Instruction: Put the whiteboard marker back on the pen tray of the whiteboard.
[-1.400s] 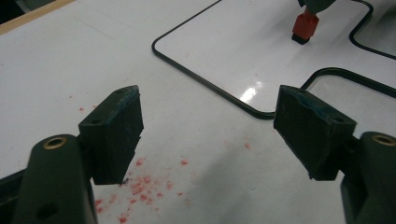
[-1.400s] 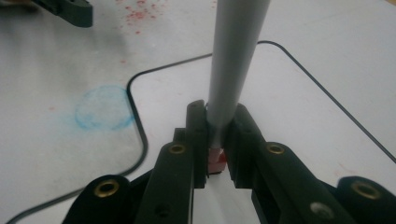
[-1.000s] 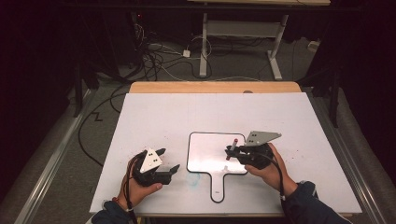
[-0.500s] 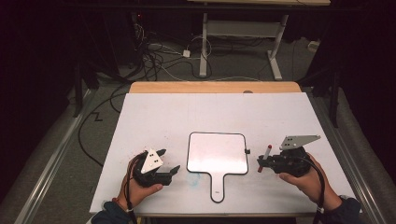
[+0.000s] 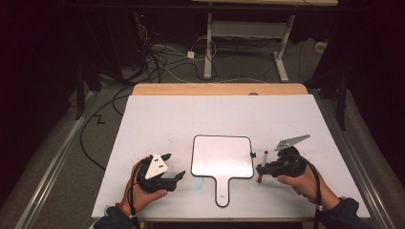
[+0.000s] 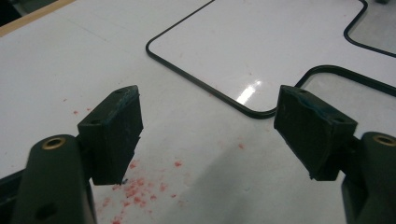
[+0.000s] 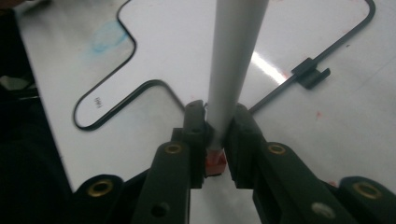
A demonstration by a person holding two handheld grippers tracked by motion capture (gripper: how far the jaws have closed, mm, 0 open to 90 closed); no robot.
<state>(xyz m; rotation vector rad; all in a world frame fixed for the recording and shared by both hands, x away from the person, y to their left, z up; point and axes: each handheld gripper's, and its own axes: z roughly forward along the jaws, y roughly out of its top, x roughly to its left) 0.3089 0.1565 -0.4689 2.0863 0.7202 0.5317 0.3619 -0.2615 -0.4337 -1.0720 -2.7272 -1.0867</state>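
Right gripper (image 7: 215, 140) clamps a red-capped whiteboard marker (image 7: 233, 60) near its cap end, just right of the paddle-shaped whiteboard (image 5: 222, 155). Marker looks light, rigid and smooth, so it may swivel; safer to pinch the barrel mid-length. Left gripper (image 6: 210, 126) spread apart, empty.

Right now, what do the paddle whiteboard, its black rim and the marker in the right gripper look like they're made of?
Paddle whiteboard: a glossy white coated panel, judging by the bright glare streak; the core can't be told.
Black rim: probably matte plastic, thin, with a small moulded clip.
Marker: likely smooth plastic, a pale grey barrel with a red end, clamped in the right gripper.
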